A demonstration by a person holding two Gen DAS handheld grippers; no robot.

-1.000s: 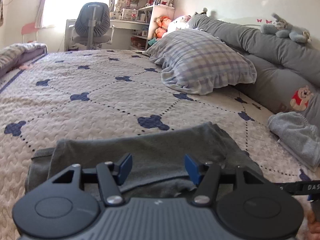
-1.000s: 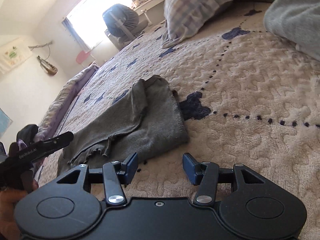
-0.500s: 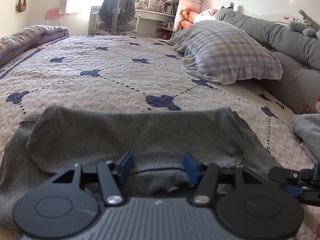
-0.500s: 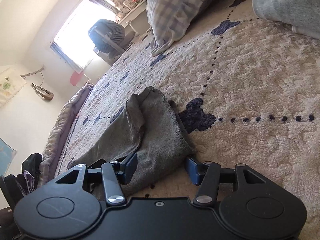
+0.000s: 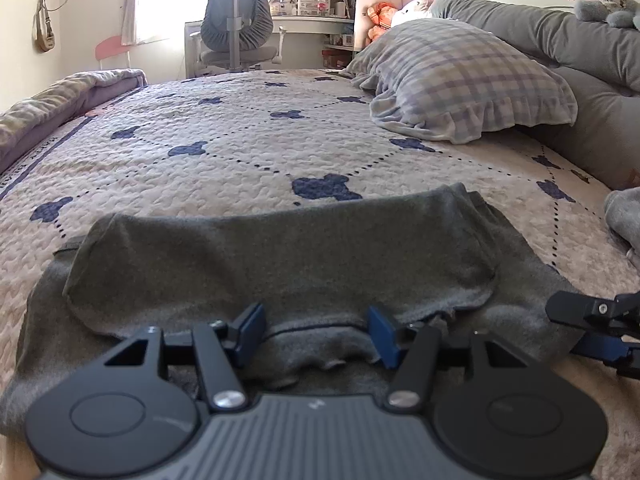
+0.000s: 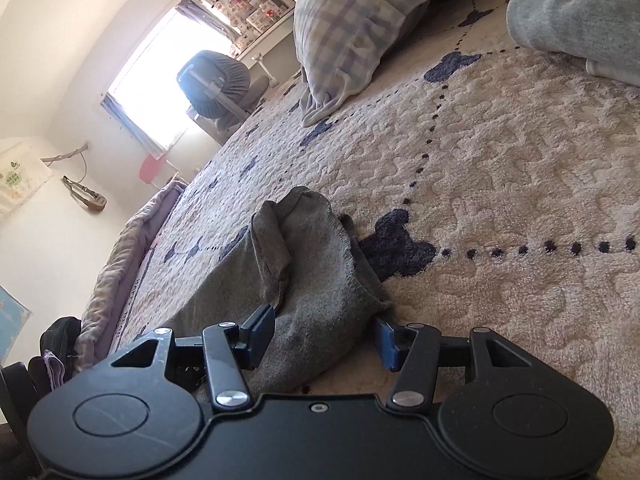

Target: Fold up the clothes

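Grey garment (image 5: 280, 264) lies flat on the bed (image 5: 240, 152), long axis running left-right across the lower left-wrist frame, part-folded with a flap on top. Left gripper (image 5: 314, 330) sits at its near hem, mid-width; jaws half apart, cloth beneath, nothing pinched. Right gripper (image 6: 324, 334) straddles the garment's end corner in the lower centre of its own frame; jaws half apart, pads beside the cloth, not clamped.

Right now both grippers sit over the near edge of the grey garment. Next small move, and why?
Probably close both on that edge. The left gripper and right gripper stand open with the grey garment lying between their pads, unpinched, on the bedspread. Nothing can be lifted over for a fold until the cloth is gripped.
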